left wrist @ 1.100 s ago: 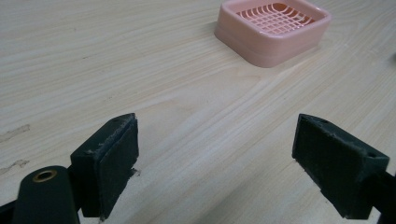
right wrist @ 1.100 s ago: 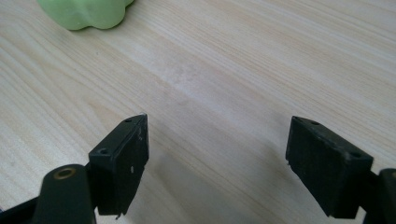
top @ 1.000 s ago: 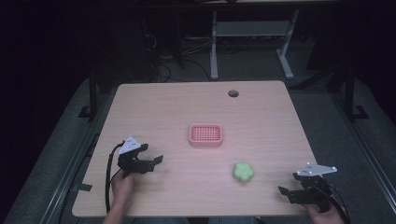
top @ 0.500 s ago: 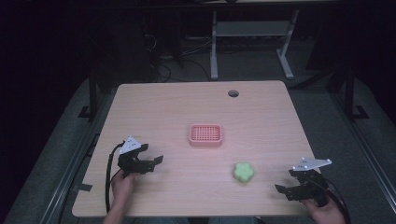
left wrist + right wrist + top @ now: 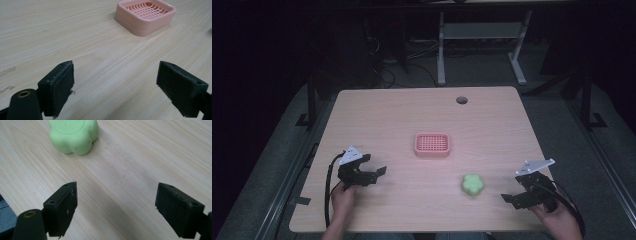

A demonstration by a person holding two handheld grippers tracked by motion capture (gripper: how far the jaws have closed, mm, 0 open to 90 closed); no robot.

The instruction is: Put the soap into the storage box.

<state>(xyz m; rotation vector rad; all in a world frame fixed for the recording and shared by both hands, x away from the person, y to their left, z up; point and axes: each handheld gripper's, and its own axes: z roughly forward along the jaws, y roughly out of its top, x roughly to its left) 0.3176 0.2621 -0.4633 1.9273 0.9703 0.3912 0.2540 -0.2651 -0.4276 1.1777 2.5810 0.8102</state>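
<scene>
Both jaws apart, empty: left hand-held gripper (image 5: pixel 371 175) near counter (image 5: pixel 492 125) front-left corner, right hand-held gripper (image 5: pixel 518 196) front-right, near green soap (image 5: pixel 472 185). Pink tray (image 5: pixel 432 145) mid-counter.

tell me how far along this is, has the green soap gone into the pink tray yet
Nothing looks done yet. The green soap lies on the table, apart from the empty pink tray. The right gripper is beside the soap with its jaws wide open and empty; the left gripper is open too, facing the tray. If the tray is the goal, grasping, carrying and placing are all left.
</scene>
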